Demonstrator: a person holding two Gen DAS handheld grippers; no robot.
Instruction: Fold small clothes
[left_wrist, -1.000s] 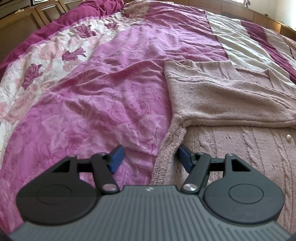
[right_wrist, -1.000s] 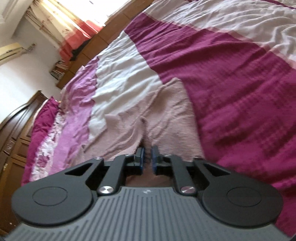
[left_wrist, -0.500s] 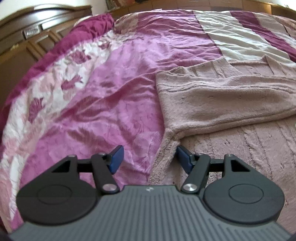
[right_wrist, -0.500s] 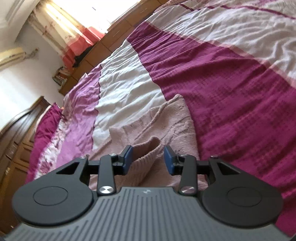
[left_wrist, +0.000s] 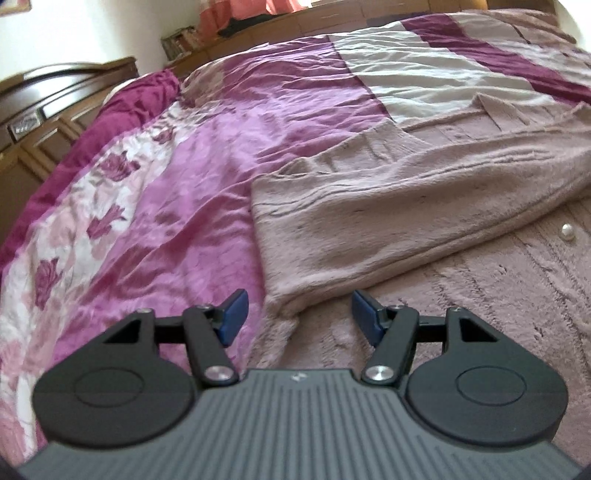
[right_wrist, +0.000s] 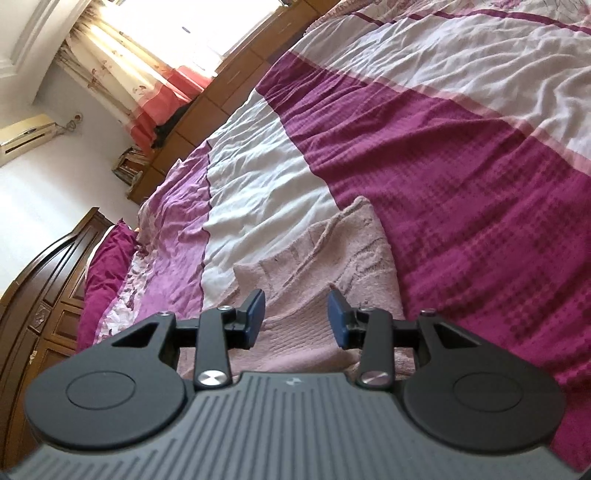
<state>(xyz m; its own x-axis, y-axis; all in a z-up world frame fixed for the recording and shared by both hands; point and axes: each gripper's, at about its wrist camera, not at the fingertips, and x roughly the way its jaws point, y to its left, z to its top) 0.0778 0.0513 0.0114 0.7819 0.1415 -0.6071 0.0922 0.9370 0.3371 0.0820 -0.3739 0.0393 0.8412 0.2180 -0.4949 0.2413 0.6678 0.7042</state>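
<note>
Left wrist, fuzzy knit cardigan (left_wrist: 388, 229), pearl button (left_wrist: 565, 232)

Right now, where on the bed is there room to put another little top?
Free: the pink flowered quilt left of the sweater, and the purple checked stripe on its other side. Crowded: around both grippers, where the sweater lies.

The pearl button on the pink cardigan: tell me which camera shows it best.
The left wrist view. The pearl button lies in plain sight there on the cardigan, just below the sleeve folded across it. The right wrist view shows only another part of the cardigan on the bedspread, with no button visible.
</note>
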